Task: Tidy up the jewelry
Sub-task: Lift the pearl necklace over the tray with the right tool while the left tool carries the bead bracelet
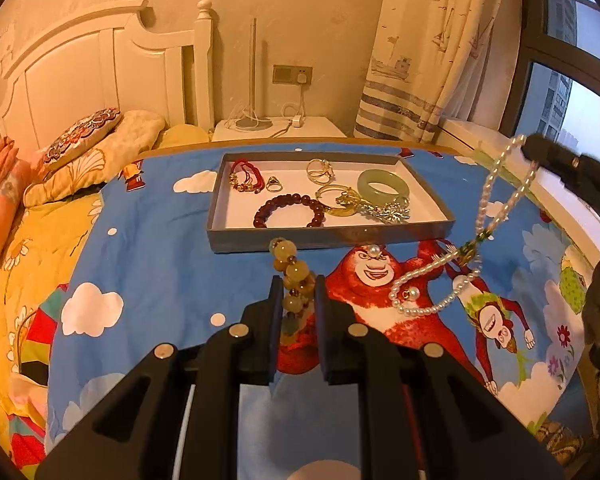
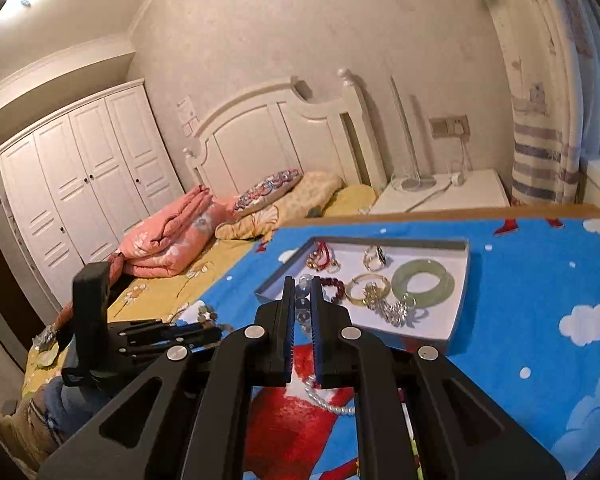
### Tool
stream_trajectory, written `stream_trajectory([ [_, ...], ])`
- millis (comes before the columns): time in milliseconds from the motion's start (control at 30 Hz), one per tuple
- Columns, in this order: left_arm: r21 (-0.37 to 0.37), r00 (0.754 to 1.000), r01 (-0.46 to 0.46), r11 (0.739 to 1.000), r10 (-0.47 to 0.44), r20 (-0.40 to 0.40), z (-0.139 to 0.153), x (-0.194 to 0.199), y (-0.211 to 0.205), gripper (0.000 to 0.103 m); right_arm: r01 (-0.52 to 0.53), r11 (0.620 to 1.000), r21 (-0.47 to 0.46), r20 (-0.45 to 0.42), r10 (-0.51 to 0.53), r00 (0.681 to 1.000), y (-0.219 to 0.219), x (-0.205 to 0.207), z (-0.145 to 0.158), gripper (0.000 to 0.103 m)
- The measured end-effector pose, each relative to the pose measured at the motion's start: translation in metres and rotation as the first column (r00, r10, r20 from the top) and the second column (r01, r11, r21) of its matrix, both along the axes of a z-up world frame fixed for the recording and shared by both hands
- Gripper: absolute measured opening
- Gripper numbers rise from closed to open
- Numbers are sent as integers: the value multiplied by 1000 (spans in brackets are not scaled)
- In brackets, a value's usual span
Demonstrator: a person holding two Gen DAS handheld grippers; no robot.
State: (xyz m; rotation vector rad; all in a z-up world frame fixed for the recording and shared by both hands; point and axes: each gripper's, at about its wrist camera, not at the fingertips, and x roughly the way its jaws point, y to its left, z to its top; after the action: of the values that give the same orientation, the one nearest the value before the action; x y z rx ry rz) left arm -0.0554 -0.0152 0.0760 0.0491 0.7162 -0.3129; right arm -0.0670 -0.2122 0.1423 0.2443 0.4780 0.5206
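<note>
Carrying jewelry toward tray [image 1: 236,240]; left gripper [image 1: 298,292] clamping yellow bead bracelet [image 1: 294,276]; right gripper [image 2: 303,292] pinching pearl necklace [image 1: 488,200], lifting it clear of cloth.

Count — one grey tray [image 1: 328,236]. Inside it: two bangles — one green [image 1: 383,188], one gold [image 1: 334,200]; one dark red bead bracelet [image 1: 288,210]; one red cord bracelet [image 1: 244,176]; two rings [image 1: 274,184]; one silver piece [image 1: 392,212]. Outside the tray: one pearl necklace [image 1: 432,272], one yellow bead bracelet [image 1: 294,276].
</note>
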Motion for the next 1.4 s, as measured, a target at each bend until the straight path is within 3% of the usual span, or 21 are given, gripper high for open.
stream_trajectory([
  [833,30,1000,-7,1000,7,-23,-12,-26,-1,15,-32,998,-47,40,34,999,22,-28,14,8],
  [1400,33,1000,-12,999,12,-3,-4,-22,7,15,-27,997,-72,148,37,988,28,-18,52,8],
])
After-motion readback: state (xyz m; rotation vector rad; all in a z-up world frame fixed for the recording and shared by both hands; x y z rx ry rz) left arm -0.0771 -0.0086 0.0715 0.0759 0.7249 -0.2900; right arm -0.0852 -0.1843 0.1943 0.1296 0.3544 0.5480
